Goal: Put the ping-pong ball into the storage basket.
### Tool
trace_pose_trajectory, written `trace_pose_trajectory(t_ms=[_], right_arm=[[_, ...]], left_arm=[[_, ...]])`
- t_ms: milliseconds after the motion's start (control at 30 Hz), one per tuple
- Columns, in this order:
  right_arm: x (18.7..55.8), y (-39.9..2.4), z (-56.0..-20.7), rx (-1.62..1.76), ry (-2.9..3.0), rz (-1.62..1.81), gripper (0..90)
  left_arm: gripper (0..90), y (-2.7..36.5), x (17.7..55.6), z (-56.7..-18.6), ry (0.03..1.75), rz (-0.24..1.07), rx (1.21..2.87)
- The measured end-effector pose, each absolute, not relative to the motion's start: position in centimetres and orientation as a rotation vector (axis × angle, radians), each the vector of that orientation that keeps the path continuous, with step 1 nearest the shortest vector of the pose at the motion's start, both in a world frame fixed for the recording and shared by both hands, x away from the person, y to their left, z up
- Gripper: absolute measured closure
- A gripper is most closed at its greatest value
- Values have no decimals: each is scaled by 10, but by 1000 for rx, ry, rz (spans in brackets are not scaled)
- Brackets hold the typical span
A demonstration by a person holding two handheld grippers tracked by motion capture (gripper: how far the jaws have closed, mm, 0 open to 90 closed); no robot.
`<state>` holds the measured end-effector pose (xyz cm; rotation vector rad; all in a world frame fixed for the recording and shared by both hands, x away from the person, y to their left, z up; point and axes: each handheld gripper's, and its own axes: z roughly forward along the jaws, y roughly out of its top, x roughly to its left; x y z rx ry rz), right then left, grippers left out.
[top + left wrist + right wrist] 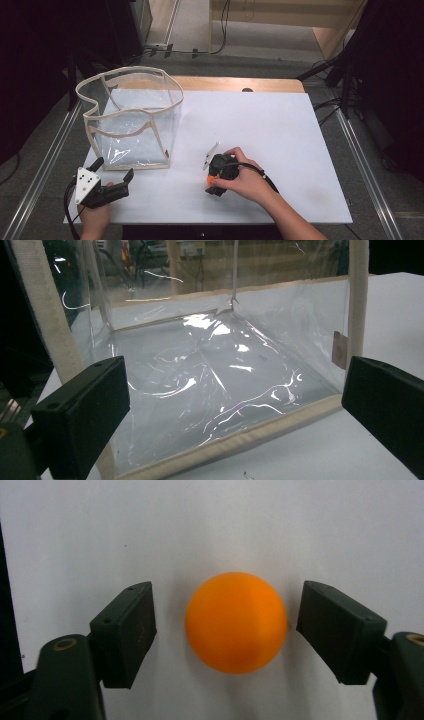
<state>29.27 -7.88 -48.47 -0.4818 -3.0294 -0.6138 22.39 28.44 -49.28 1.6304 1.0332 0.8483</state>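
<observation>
Straddling: right gripper (227, 630) jaws flank orange ball (236, 622), gaps showing; ungripped
Waiting: left gripper (235, 410) spread wide, facing clear bag (215, 375)

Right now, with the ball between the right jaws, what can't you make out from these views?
- High view: orange ball mostly hidden under the right hand-held gripper and hand.
- Right gripper view: gaps show beside the ball; contact with the table underneath is hidden.
- Left gripper view: clear bag cut off by the top edge; glare blurs its floor.

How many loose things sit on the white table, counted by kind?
Orange ball: 1
Clear plastic bag with beige trim: 1
Total: 2
</observation>
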Motion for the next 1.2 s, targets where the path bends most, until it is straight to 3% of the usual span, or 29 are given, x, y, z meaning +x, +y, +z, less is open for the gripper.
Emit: trace_pose_trajectory(t_ms=[433,1200], right_arm=[[293,-80,-484,-491,-3073,-602,469],[301,-81,-470,-478,-3037,-607,474]], left_arm=[[0,284,224,-493,1035,850,1631],[0,284,224,-493,1035,854,1631]])
